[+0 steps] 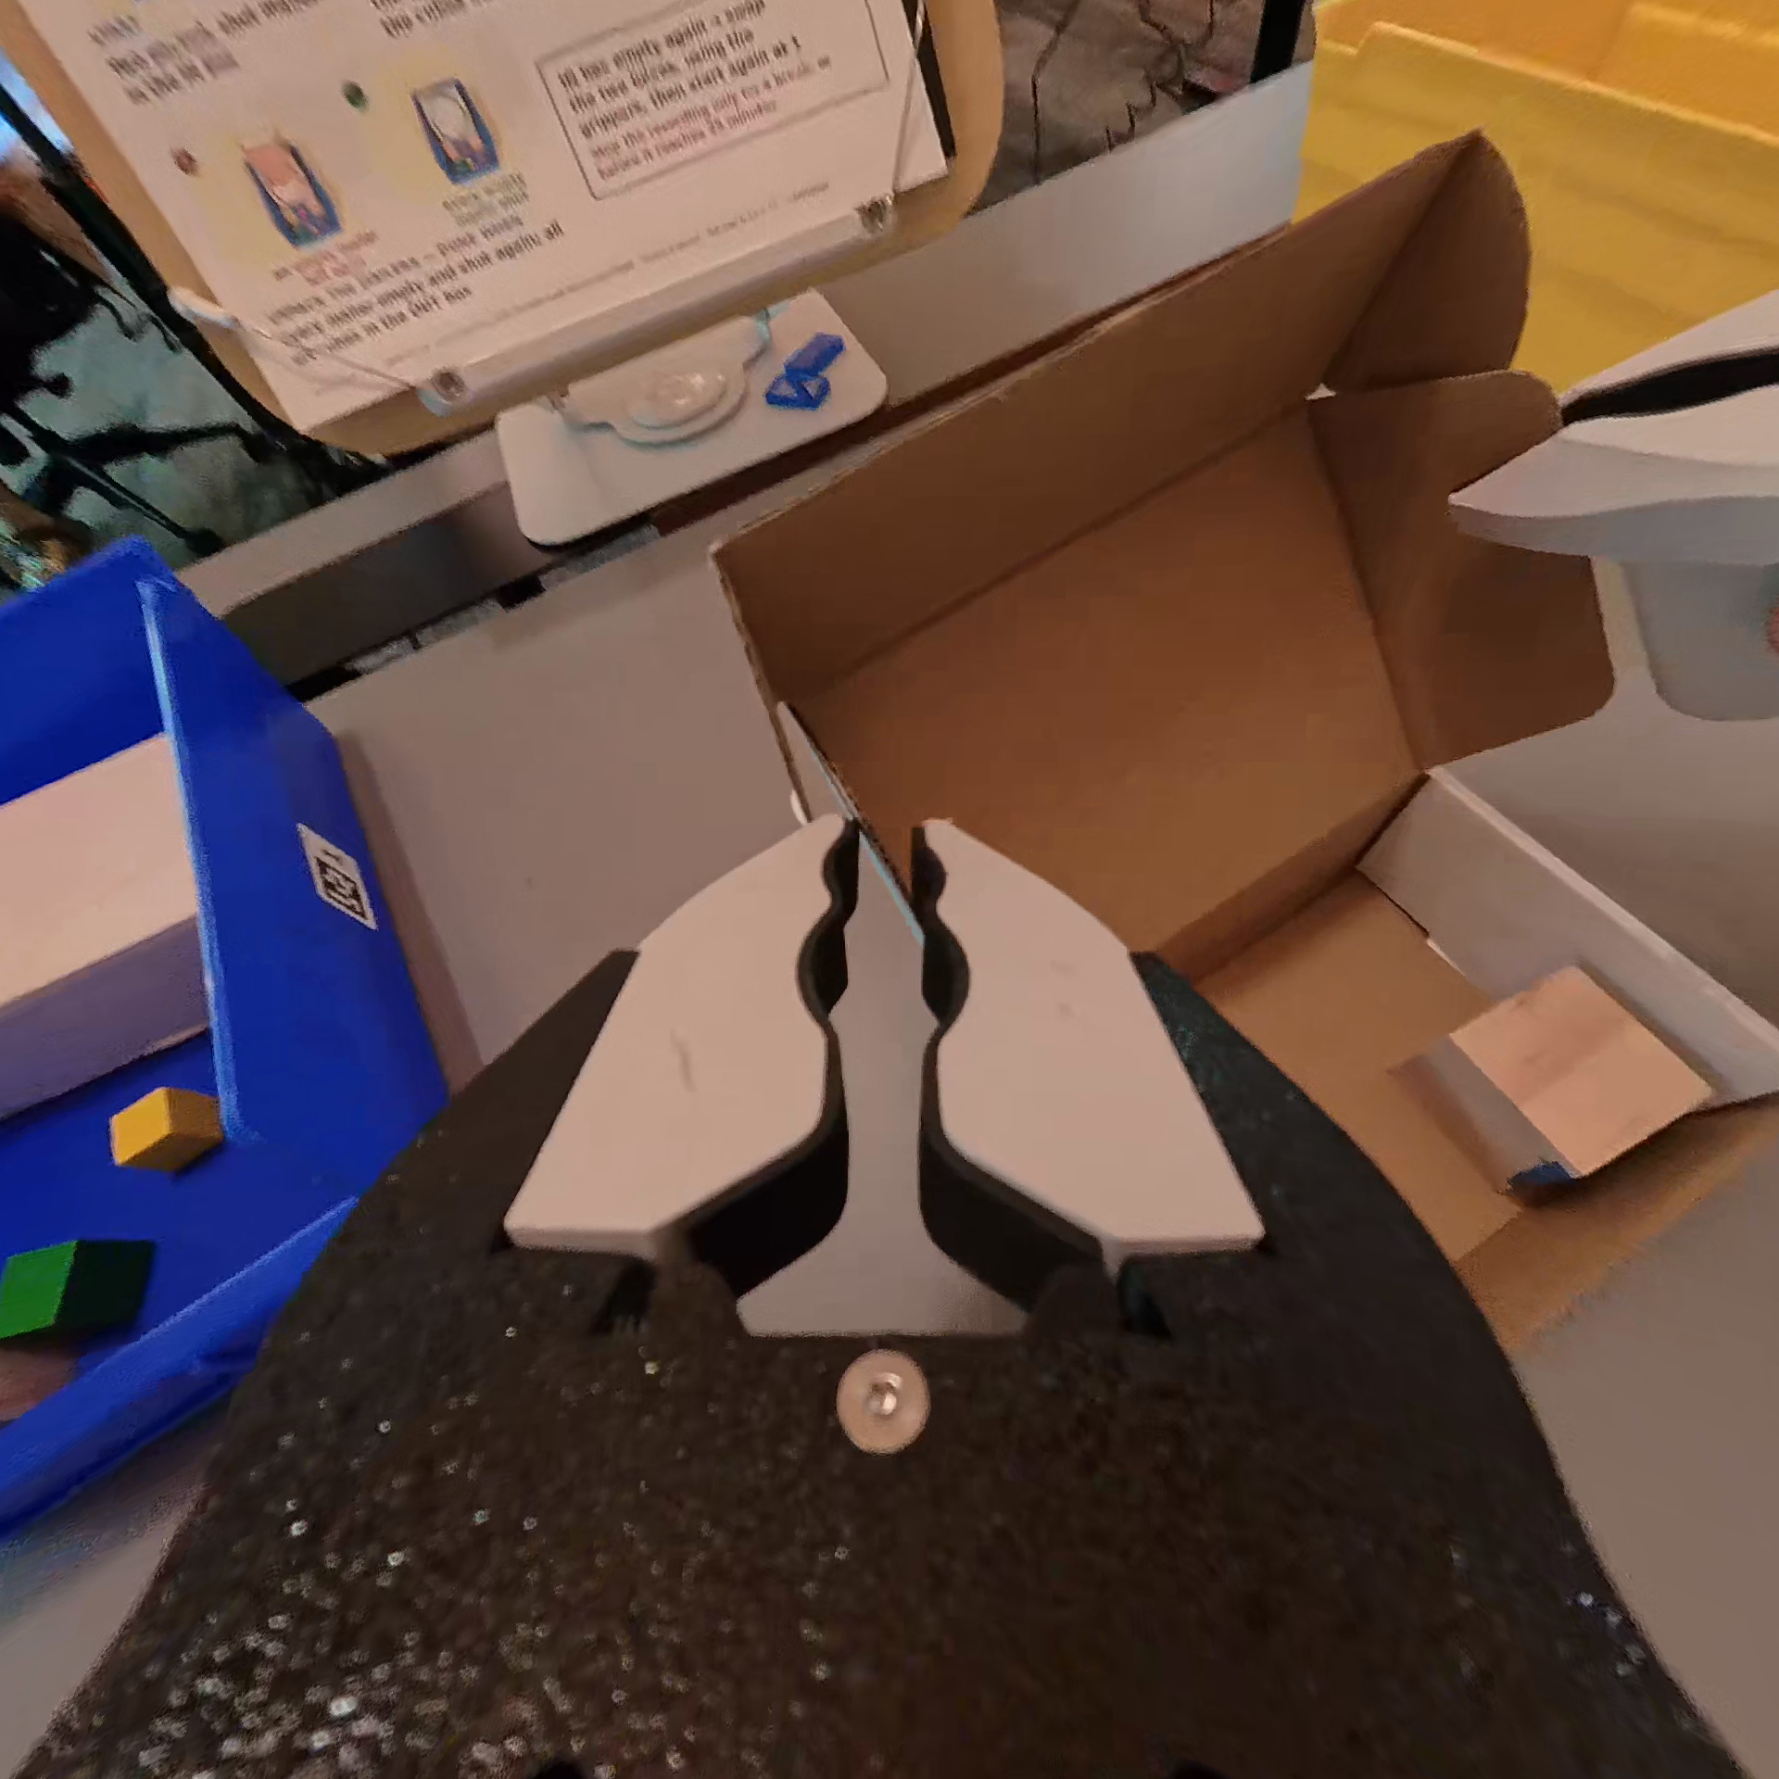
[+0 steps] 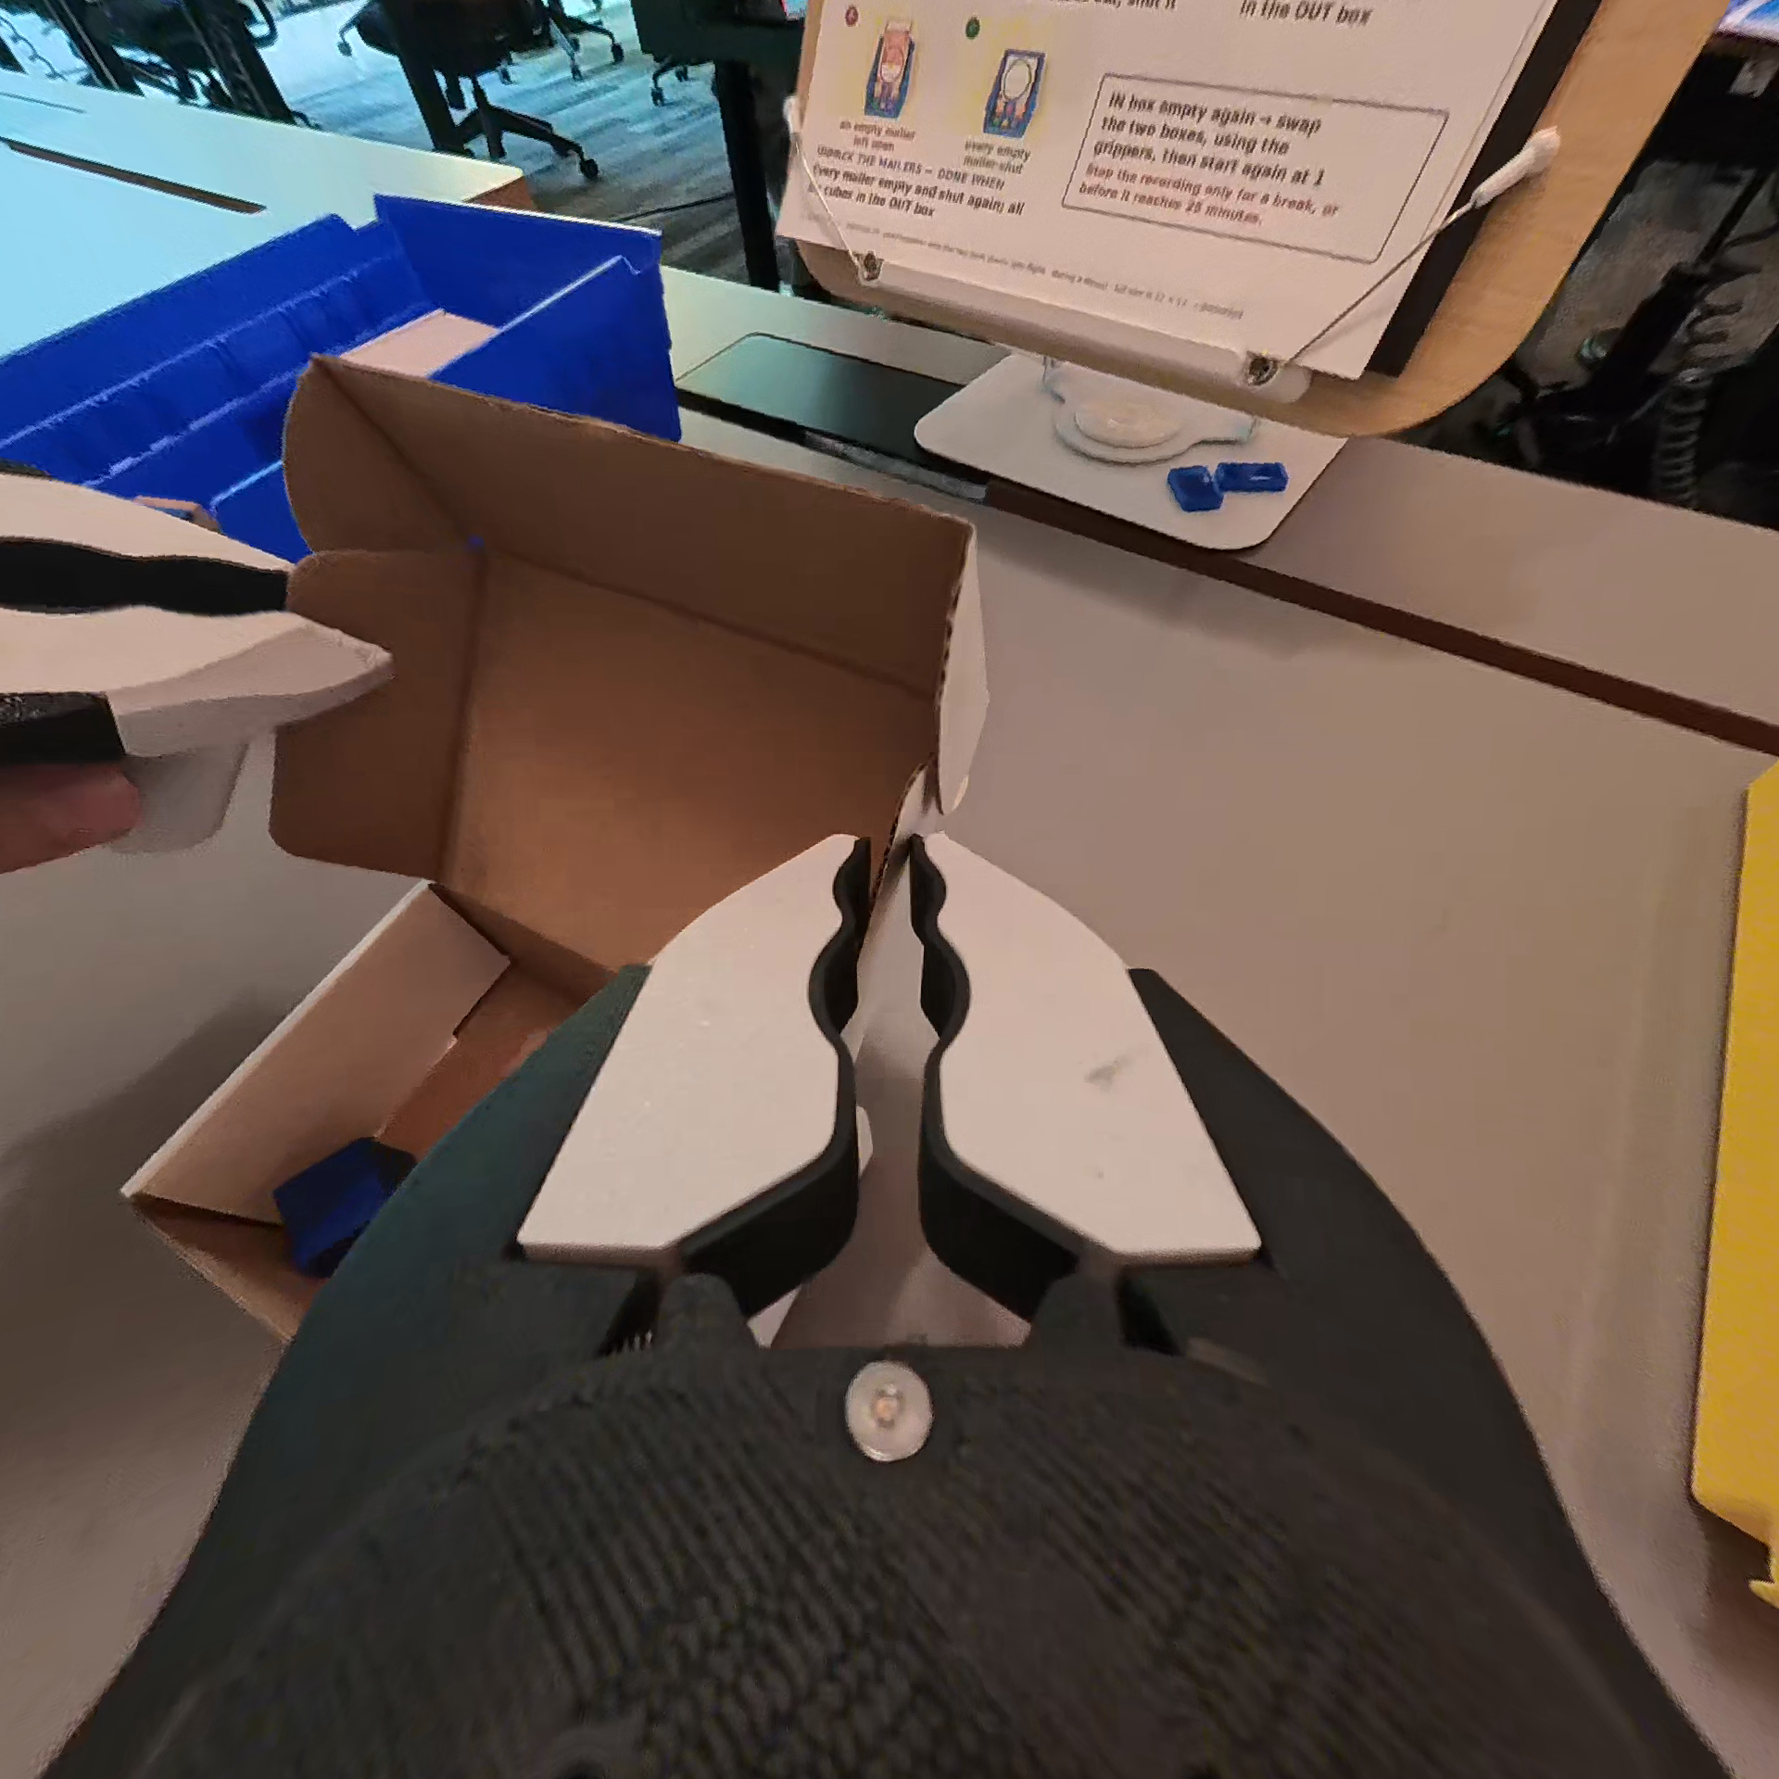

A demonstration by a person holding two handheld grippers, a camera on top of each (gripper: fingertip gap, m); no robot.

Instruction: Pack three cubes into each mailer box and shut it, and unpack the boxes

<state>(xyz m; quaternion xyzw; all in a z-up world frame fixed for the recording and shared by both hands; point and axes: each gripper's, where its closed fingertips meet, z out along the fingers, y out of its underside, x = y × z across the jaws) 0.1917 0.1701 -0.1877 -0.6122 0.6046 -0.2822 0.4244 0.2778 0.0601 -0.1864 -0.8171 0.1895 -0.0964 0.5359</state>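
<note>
The mailer box (image 1: 1540,866) sits mid-surface (image 2: 1348,866). Its lid (image 2: 674,722) stands almost upright, hinged along the side nearest the far edge, so the hinge line, its long axis, runs left to right between the two tools.

The left tool (image 1: 886,837) is narrow. The thin edge of the lid's left ear flap (image 2: 385,770) runs between its tips, and I judge it to be nipped there. The right tool (image 2: 890,847) is equally narrow, with the corrugated edge of the right ear flap (image 1: 1444,578) in its gap. Each tool is nearest its own flap, and the tray lies below and nearer than both.

Whichever way the lid goes next, it turns on that hinge. Both tools would have to sweep together or the lid will twist.

The box is brown corrugated card inside and white outside, light, with creases that bend easily. One blue cube (image 2: 332,1203) shows in the tray's near corner, and the rest of the floor is partly hidden.

A blue plastic bin (image 1: 289,818) by the left edge holds a yellow cube (image 1: 164,1126) and a green cube (image 1: 67,1285). A yellow bin (image 1: 1588,193) stands by the right edge.
</note>
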